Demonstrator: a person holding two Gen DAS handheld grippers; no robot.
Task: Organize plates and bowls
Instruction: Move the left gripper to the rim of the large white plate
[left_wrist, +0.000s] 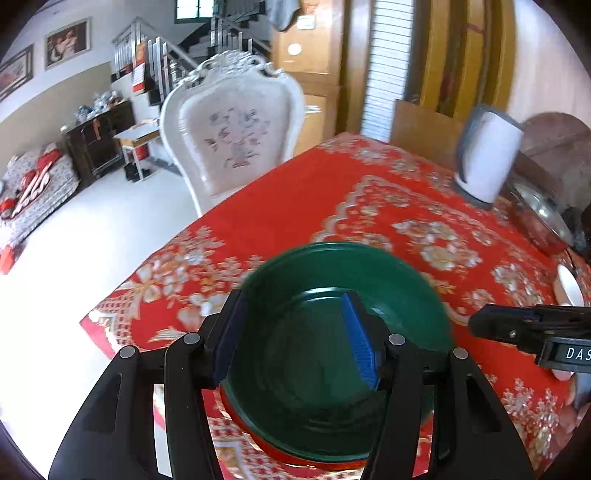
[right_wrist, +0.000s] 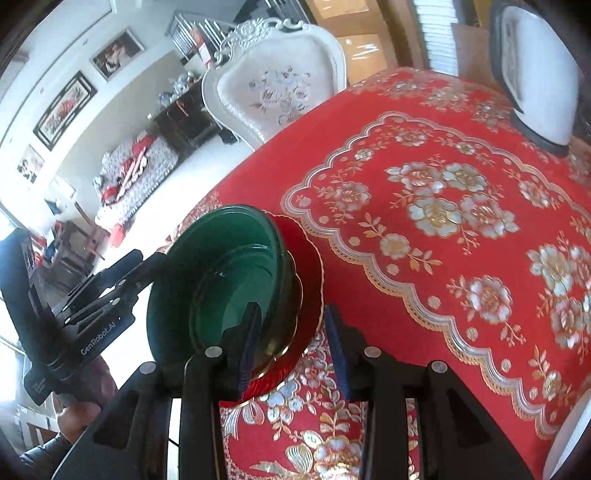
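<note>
A stack of green bowls (left_wrist: 332, 280) (right_wrist: 221, 258) sits on a red plate (right_wrist: 310, 266) near the table's left corner, on a red flowered tablecloth (right_wrist: 424, 258). My left gripper (left_wrist: 291, 339) is open just above the stack; its left finger is outside the top bowl's rim and its blue-padded right finger is over the inside, and neither presses on it. In the right wrist view the left gripper (right_wrist: 147, 262) reaches in at the bowls' left rim. My right gripper (right_wrist: 293, 349) is open, with the near rims of the stack and the red plate between its fingers. Its tip (left_wrist: 480, 326) shows right of the bowls.
A white electric kettle (left_wrist: 487, 155) (right_wrist: 535, 74) stands at the table's far right, beside a steel pot lid (left_wrist: 543, 221) and a white dish (left_wrist: 569, 284). An ornate white chair (left_wrist: 236, 129) is behind the table. The table edge drops away left of the stack.
</note>
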